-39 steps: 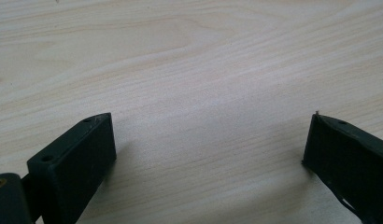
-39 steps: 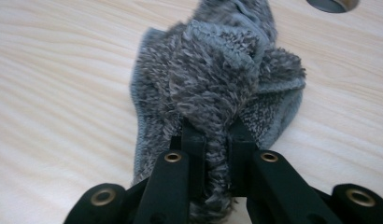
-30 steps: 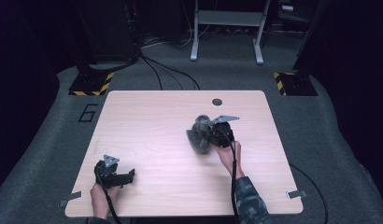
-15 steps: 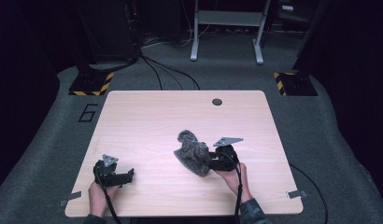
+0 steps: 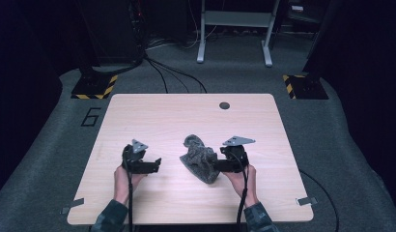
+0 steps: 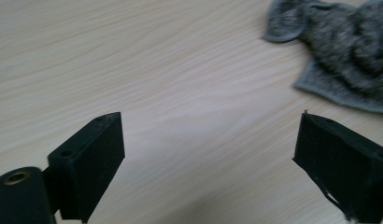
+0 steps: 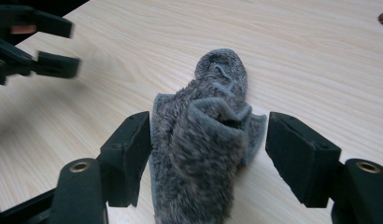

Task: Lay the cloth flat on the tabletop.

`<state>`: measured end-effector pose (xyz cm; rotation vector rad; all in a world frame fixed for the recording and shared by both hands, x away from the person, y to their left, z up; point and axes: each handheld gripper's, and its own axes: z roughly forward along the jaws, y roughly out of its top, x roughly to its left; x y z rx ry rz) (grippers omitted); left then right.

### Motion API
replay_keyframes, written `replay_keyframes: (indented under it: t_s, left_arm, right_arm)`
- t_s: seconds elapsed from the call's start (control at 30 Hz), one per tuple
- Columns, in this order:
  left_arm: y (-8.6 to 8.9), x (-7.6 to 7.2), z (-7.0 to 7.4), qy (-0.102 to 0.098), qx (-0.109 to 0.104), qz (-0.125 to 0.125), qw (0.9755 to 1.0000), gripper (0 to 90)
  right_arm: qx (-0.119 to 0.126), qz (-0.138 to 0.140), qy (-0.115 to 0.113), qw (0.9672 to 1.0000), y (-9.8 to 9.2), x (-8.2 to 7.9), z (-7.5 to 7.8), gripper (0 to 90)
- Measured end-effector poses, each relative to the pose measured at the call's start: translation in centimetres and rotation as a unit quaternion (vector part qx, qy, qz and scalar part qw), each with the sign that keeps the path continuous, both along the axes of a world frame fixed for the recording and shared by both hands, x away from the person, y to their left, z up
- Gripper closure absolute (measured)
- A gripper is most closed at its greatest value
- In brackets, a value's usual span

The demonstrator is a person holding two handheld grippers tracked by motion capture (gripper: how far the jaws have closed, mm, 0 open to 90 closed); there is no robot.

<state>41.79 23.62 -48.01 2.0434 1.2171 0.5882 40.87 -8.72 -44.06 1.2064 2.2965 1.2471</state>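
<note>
The right gripper (image 7: 208, 144) has 2 jaws spread to either side of a grey fuzzy cloth (image 7: 206, 149); they have just been opening, and a gap shows between the right-hand pad and the cloth, while the other pad sits just beside the fabric. The left gripper (image 6: 208, 154) holds its 2 jaws wide apart over bare wood, having just closed slightly, with nothing between them. The cloth (image 5: 201, 158) lies crumpled on the table (image 5: 152, 111), between both grippers and near the front edge. Its long axis runs straight away from the right gripper, the rounded end pointing toward the far side. A round grommet hole (image 5: 224, 105) lies well apart beyond it. No object blocks the cloth.
</note>
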Motion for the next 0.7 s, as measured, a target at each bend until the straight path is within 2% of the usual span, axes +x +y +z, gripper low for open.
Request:
replay_keyframes:
  t_s: [0.1, 0.17, 0.23, 0.33, 0.4, 0.47, 0.57, 0.6, 0.7]
  left_arm:
    - [-2.2, 1.3, -0.8, 0.017, 0.001, -0.038, 0.9991, 13.9]
    - [-3.1, 2.0, -1.2, 0.028, -0.009, -0.053, 0.9982, 15.1]
    - [-4.2, 2.6, -1.6, 0.027, -0.016, -0.068, 0.9972, 18.7]
    - [-5.9, 3.4, -2.3, 0.035, 0.001, -0.096, 0.9948, 25.1]
    - [-6.6, 3.8, -2.9, 0.044, 0.006, -0.101, 0.9939, 25.4]
    - [-7.0, 4.0, -3.4, 0.055, -0.003, -0.104, 0.9931, 26.0]
    - [-7.6, 4.1, -3.6, 0.042, 0.014, -0.107, 0.9933, 31.5]
    - [-7.8, 4.1, -3.7, 0.041, 0.011, -0.112, 0.9928, 34.5]
    - [-8.1, 3.7, -3.5, 0.028, 0.019, -0.124, 0.9916, 50.7]
  right_arm:
    - [-0.013, -0.01, 0.006, 0.9999, 0.4, 0.5, -0.5, 31.0]
    - [-0.013, -0.014, 0.016, 0.9997, 0.5, 0.7, -1.1, 31.8]
    - [-0.017, -0.014, 0.017, 0.9996, 0.5, 1.1, -1.5, 32.9]
    - [-0.037, -0.021, 0.017, 0.999, 0.6, 1.6, -1.8, 38.5]
    - [-0.027, -0.021, 0.024, 0.9991, 0.4, 2.0, -2.0, 46.2]
    - [-0.029, -0.021, 0.025, 0.999, 0.2, 2.1, -2.2, 50.2]
    - [-0.027, -0.022, 0.028, 0.999, 0.1, 2.2, -2.3, 54.9]
    - [-0.031, -0.02, 0.026, 0.999, 0.1, 2.2, -2.3, 56.9]
    - [-0.033, -0.016, 0.029, 0.9989, 0.3, 2.2, -2.5, 61.4]
